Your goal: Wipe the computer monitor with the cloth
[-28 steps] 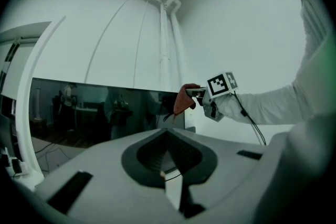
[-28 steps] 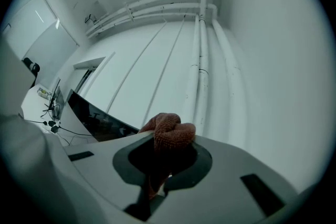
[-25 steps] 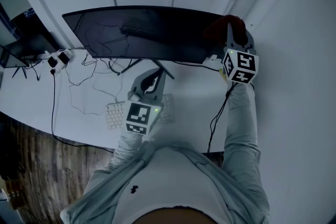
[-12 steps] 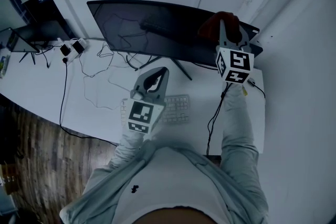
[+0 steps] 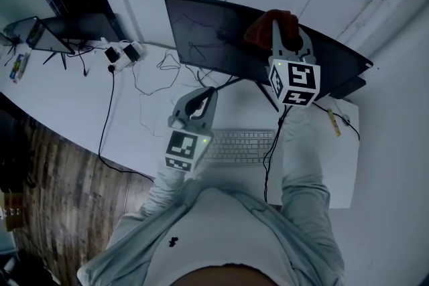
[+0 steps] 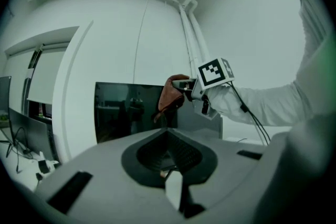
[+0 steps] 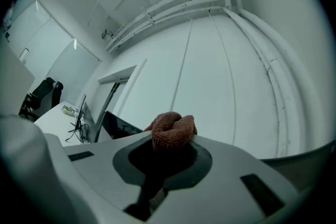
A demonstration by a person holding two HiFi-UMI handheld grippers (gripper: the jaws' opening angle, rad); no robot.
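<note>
Gripping red cloth [image 5: 261,29] in right gripper [image 5: 287,33] jaws, held at monitor [image 5: 201,33] upper edge; left gripper [image 5: 208,94] jaws closed, empty, above tabletop [image 5: 74,100].

White desk [image 5: 80,100]. Standing or lying on it:
- wide dark curved monitor [image 5: 214,37] on a black stand, 12 o'clock
- flat white keyboard [image 5: 244,146], centre
- loose black cables [image 5: 107,110], 9 o'clock
- white plug block [image 5: 122,51] and small dark tilted screen [image 5: 43,37], 10 o'clock
- small yellow item [image 5: 333,122], 3 o'clock, type unclear
</note>
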